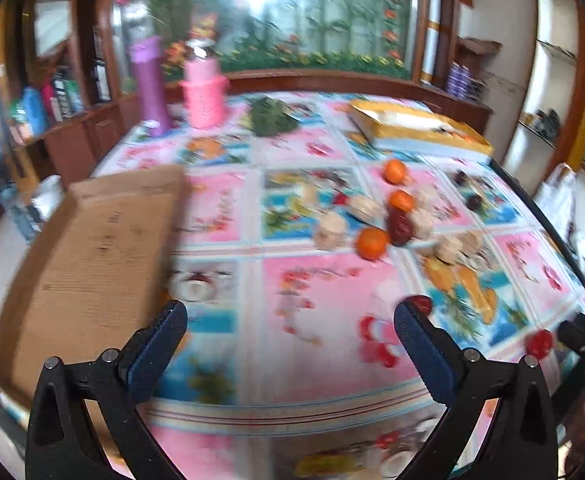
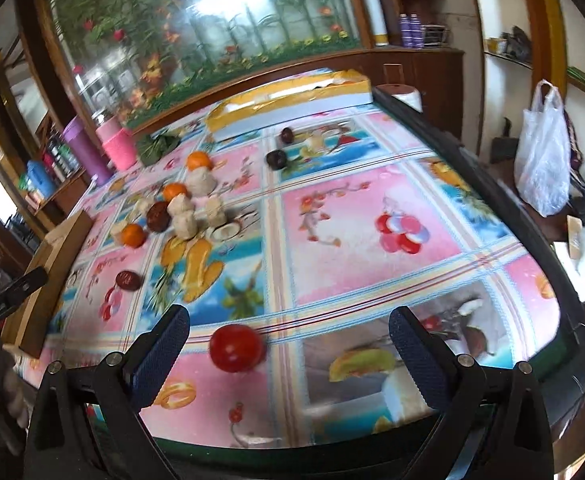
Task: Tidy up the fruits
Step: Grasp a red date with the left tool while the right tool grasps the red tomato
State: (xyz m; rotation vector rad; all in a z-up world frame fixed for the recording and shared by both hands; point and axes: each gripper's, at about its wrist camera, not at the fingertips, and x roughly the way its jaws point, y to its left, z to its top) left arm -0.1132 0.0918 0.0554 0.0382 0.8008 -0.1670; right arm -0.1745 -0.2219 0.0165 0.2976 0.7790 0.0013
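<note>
Currently both sets of fingers stand apart, empty. Red fruit point(image 2: 237, 347) lies on the bench point(image 2: 372, 200) between the right fingers point(image 2: 288, 336), near the edge; a glancing closure could roll it off.

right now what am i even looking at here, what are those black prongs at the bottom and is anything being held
Those black prongs are two hand-held grabbing tools; a person carries one in each hand, no robot arm. Each picture comes from a camera on one tool, looking along its fingers. The left tool and the right tool are both open and hold nothing. The table has a colourful fruit-print cloth. On it lie oranges, dark fruits, pale lumps I cannot identify, and a red tomato just ahead of the right tool. A cardboard box sits at the table's left edge.
</note>
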